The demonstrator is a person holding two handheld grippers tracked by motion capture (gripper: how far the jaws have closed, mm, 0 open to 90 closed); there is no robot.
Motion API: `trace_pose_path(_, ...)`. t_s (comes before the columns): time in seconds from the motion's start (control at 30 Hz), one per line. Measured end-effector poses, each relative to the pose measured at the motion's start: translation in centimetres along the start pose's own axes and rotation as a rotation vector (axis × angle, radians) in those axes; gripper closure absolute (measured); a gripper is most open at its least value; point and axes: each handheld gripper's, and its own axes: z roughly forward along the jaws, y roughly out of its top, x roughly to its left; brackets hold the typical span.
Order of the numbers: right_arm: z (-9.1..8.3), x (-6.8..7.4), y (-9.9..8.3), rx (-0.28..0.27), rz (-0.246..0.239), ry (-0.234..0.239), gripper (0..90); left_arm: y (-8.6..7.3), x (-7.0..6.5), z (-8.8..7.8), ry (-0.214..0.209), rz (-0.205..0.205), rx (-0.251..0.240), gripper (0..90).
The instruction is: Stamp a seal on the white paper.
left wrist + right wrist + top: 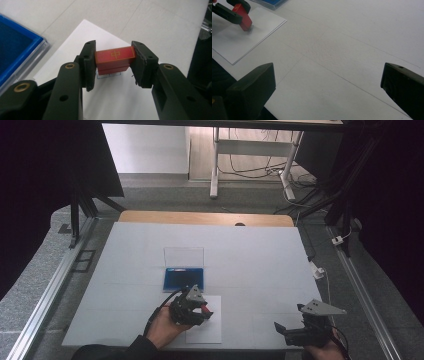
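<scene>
Plainly, the left gripper (113,66) had its jaws closed on a red stamp block (114,59), pinching it by its two short ends, with the block's lower face down on or just above a white sheet of paper (210,330) that lay at the near edge of the tabletop (250,255), a little left of the middle. A faint blue outline showed on the paper just under the block. A blue ink pad case (183,279) with its clear lid raised stood just beyond the sheet's far edge. The right gripper (294,329) hung near the near right corner, jaws wide apart and empty.

The likely trouble was a smeared or doubled mark: nothing held the paper down, so it could lift or slide with the block as the block rose. A tilted block would also have printed unevenly, and a narrow end grip could let it twist.
</scene>
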Motion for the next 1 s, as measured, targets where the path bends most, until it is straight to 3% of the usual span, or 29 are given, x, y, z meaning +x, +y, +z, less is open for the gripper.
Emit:
trace_pose_path(0.53,0.0,0.1,0.0,0.003,-0.009,0.000,0.0,0.5,0.5,-1.3,0.019,-0.012,-0.020,57.6)
trace_pose_path(1.0,0.0,0.1,0.0,0.005,-0.011,0.002,0.0,0.5,1.9,-2.9,0.055,-0.041,-0.042,57.6)
